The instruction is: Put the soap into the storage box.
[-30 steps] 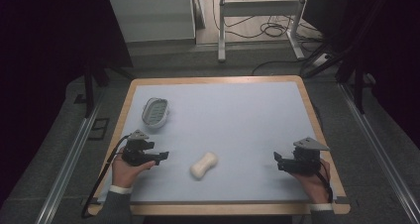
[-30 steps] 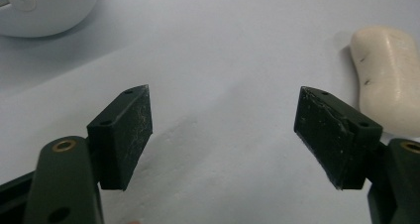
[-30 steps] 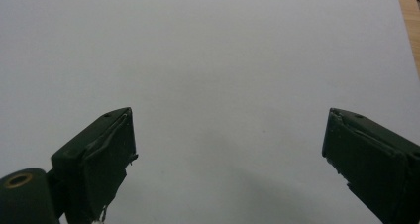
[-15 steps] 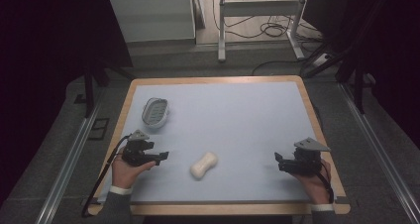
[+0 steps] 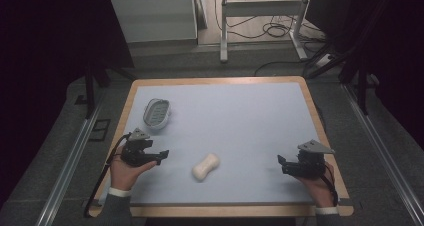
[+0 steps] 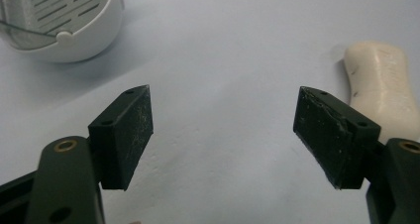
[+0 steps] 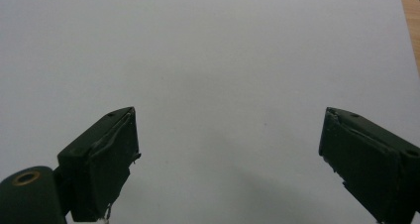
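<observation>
Two grippers low over table (image 5: 240, 116), both with jaws spread wide, holding nothing. Left gripper (image 5: 162, 155) near front-left; soap (image 5: 206, 166) lies flat just right of it, apart from jaws. Dish (image 5: 156, 113) beyond left gripper, slotted insert bare. Right gripper (image 5: 281, 164) front-right, well apart from soap.
</observation>
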Demonstrator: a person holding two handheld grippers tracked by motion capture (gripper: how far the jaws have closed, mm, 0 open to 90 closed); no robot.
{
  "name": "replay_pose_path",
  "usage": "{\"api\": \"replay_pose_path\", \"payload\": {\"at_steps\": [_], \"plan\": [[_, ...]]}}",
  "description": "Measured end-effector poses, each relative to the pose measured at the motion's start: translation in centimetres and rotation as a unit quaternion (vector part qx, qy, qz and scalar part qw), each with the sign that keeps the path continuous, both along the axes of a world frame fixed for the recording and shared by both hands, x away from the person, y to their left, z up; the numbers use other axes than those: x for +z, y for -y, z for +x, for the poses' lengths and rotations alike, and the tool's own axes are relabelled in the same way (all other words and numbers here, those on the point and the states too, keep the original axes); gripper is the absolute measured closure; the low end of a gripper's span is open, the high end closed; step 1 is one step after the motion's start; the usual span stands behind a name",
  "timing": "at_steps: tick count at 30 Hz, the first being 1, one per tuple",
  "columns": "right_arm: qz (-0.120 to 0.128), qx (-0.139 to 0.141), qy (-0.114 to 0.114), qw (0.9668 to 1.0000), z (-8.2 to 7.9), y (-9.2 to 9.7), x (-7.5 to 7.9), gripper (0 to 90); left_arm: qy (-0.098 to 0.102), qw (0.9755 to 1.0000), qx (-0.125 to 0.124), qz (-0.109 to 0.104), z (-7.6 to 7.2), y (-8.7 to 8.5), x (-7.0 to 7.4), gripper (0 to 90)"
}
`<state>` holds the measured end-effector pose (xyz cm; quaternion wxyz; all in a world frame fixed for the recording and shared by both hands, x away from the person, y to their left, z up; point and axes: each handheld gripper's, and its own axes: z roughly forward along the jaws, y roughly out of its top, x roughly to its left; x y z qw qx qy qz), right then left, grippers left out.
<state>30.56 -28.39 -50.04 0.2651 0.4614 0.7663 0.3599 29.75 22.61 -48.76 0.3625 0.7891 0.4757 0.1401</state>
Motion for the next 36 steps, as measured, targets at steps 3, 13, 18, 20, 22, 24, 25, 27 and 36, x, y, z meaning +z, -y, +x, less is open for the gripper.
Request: {"api": "replay_pose_path", "payload": {"at_steps": [3,13,18,20,22,24,25,27,36], "plan": [[0.001,-0.007,-0.001,1.0,0.0,0.3,0.0,8.2,0.004,0.9999,-0.009,0.004,0.0,0.2,0.6,23.6],[-0.005,-0.011,-0.001,0.9999,0.0,0.4,-0.1,8.2,0.004,0.9996,-0.029,-0.004,-0.3,1.3,2.2,23.4],[-0.006,-0.011,0.0,0.9999,0.0,0.4,-0.1,8.2,0.006,0.999,-0.044,0.007,-0.3,2.7,3.1,23.3],[-0.007,-0.012,0.001,0.9999,0.0,0.5,-0.1,8.2,0.006,0.9989,-0.046,0.007,-0.3,2.9,3.2,23.4],[-0.008,-0.014,0.001,0.9999,0.0,0.5,-0.1,8.2,0.004,0.9986,-0.052,0.013,-0.2,3.5,3.2,23.3],[-0.006,-0.015,0.003,0.9999,-0.1,0.5,-0.1,8.2,0.004,0.9982,-0.058,0.016,-0.2,4.0,3.2,23.4],[-0.005,-0.015,0.003,0.9999,-0.1,0.6,-0.1,8.2,0.003,0.9977,-0.065,0.019,-0.2,4.6,3.2,23.4],[-0.005,-0.015,0.003,0.9999,-0.1,0.6,0.0,8.2,0.002,0.9975,-0.068,0.019,-0.1,4.8,3.2,23.5],[-0.007,-0.025,0.008,0.9996,-0.1,0.8,0.0,8.2,-0.01,0.9961,-0.083,0.031,0.1,6.5,3.0,23.7]]}}
